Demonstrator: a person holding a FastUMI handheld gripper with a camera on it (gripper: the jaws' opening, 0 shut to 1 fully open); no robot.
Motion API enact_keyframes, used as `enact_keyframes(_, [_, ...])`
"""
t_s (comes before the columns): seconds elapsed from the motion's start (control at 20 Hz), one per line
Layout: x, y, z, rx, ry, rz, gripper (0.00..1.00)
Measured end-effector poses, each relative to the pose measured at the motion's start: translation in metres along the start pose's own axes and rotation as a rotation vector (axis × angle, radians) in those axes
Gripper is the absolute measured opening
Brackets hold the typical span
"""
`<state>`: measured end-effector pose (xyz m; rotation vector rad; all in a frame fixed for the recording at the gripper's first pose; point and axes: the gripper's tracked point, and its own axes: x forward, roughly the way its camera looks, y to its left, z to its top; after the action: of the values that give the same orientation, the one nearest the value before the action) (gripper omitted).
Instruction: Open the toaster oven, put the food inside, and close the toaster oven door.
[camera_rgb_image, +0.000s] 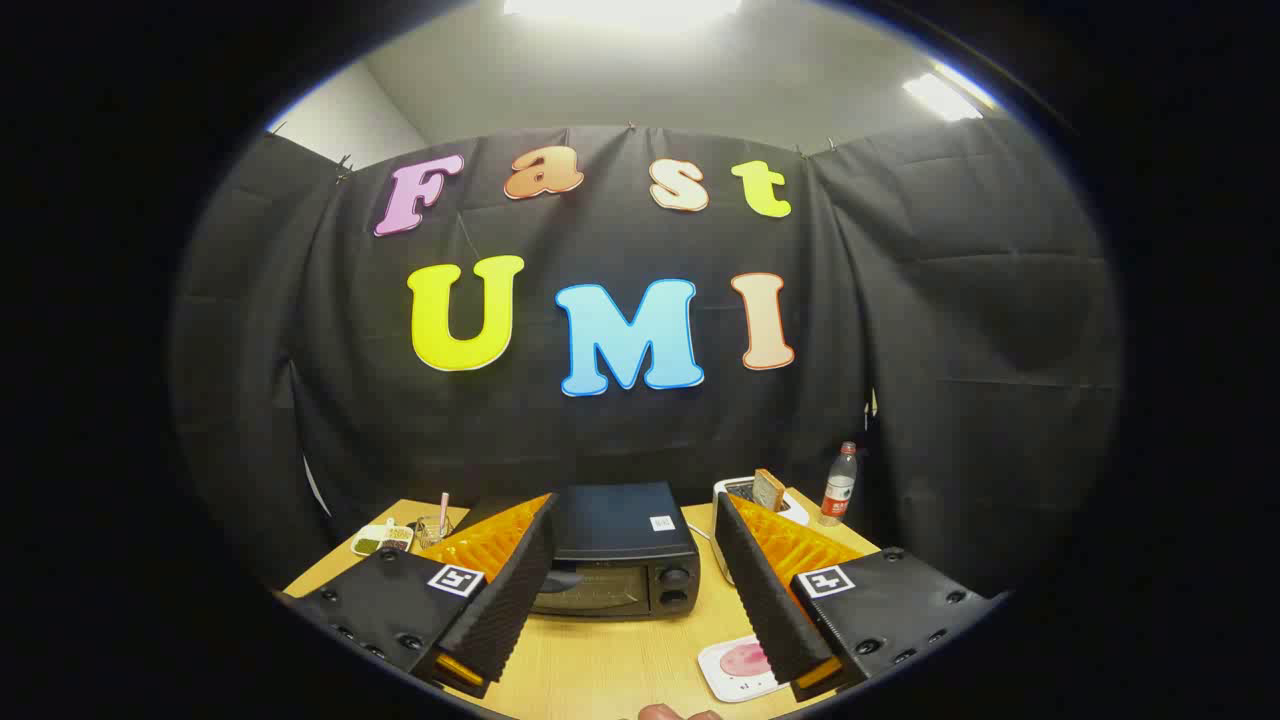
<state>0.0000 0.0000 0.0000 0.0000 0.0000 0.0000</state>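
While the hand-held gripper (635, 525) hangs open above the table (600, 660), gripping nothing, its fingers frame the lower middle of the frame. A plate (735, 668) with pink food lies low, beside the right finger. Beyond, the oven (620, 550) sits shut at centre. A toaster (765, 495) and bottle (839, 485) stand farther right.

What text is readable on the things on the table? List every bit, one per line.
Toaster oven, white sticker on top: too small to read.
Bottle, red label: blurred, unreadable.
Open gripper, square markers on the fingers: black-and-white patterns, no words.
Nothing here can be quoted.
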Motion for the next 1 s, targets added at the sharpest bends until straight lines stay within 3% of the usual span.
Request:
enact_keyframes(0.3, [0.025,-0.004,0.014,-0.003,-0.017,-0.037,0.98])
enact_keyframes(1.0, [0.061,0.009,-0.032,-0.029,0.089,-0.024,0.98])
